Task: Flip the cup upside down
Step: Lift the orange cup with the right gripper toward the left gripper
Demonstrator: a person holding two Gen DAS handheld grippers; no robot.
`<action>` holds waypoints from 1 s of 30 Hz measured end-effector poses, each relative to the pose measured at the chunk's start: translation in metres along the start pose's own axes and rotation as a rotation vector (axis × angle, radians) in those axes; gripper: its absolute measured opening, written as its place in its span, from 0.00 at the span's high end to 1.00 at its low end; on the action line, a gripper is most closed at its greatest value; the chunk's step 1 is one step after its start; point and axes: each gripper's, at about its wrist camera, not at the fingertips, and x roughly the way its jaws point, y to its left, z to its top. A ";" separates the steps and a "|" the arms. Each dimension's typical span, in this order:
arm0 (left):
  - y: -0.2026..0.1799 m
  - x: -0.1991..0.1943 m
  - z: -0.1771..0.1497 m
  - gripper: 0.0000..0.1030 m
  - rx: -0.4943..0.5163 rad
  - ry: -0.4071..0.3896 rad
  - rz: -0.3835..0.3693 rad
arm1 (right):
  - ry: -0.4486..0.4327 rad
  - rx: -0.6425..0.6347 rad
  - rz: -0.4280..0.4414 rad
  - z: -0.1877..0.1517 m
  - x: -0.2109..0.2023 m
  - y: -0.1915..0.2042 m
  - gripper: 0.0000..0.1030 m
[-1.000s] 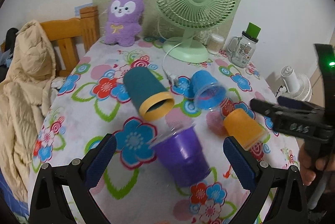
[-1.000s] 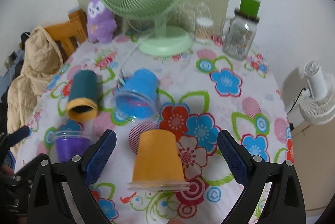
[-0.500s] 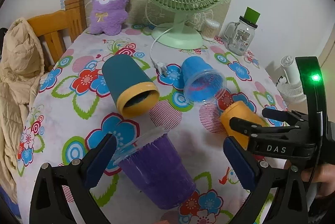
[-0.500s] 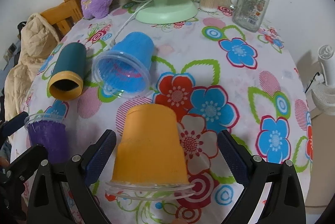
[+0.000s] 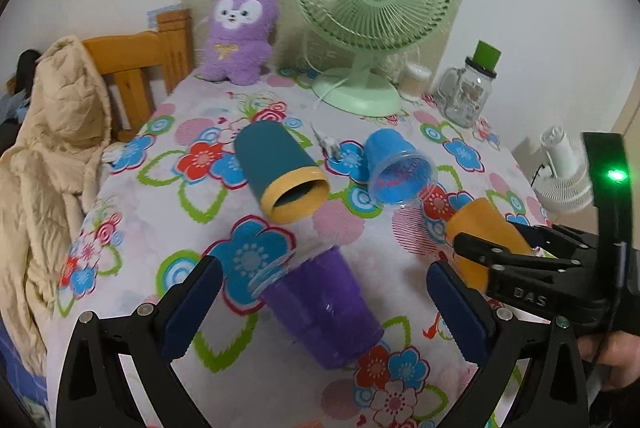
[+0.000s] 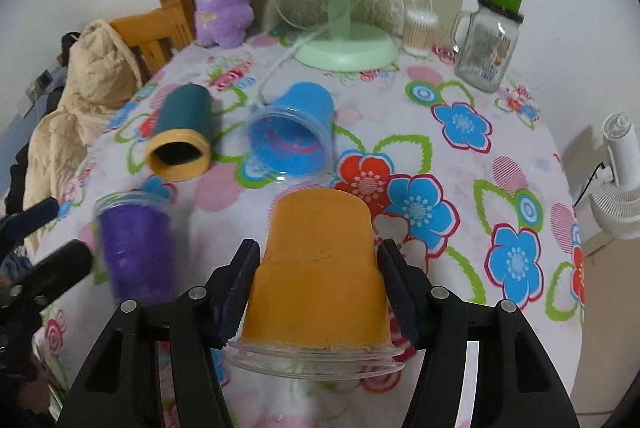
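Note:
Several cups lie on their sides on the floral tablecloth. My right gripper (image 6: 318,288) is shut on the orange cup (image 6: 318,268), whose clear rim points toward the camera; the cup also shows in the left wrist view (image 5: 480,228) between the right gripper's fingers. My left gripper (image 5: 320,300) is open, with the purple cup (image 5: 320,304) lying between its fingers, rim pointing away. The purple cup also shows in the right wrist view (image 6: 134,248). A blue cup (image 5: 394,164) and a teal cup with a yellow rim (image 5: 280,172) lie further back.
A green desk fan (image 5: 372,8), a purple plush toy (image 5: 240,32), a glass jar with a green lid (image 5: 472,92) and a cotton-swab tub (image 5: 416,82) stand at the back. A wooden chair with a beige coat (image 5: 48,148) is at the left. A small white fan (image 6: 620,180) stands off the table's right edge.
My right gripper has closed on the orange cup. My left gripper has stayed open around the purple cup and shifted its view slightly.

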 end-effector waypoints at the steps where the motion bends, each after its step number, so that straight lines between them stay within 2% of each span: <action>1: 0.002 -0.004 -0.004 0.00 -0.006 0.001 -0.002 | -0.008 -0.002 0.004 -0.004 -0.007 0.004 0.38; 11: 0.007 -0.039 -0.040 0.00 -0.048 -0.009 -0.030 | -0.010 -0.003 0.026 -0.054 -0.033 0.041 0.38; 19: 0.016 -0.059 -0.063 0.00 -0.080 -0.015 -0.042 | -0.012 0.005 0.033 -0.074 -0.047 0.054 0.38; 30: 0.032 -0.071 -0.084 0.00 -0.119 -0.003 -0.031 | 0.004 0.022 0.055 -0.091 -0.046 0.065 0.38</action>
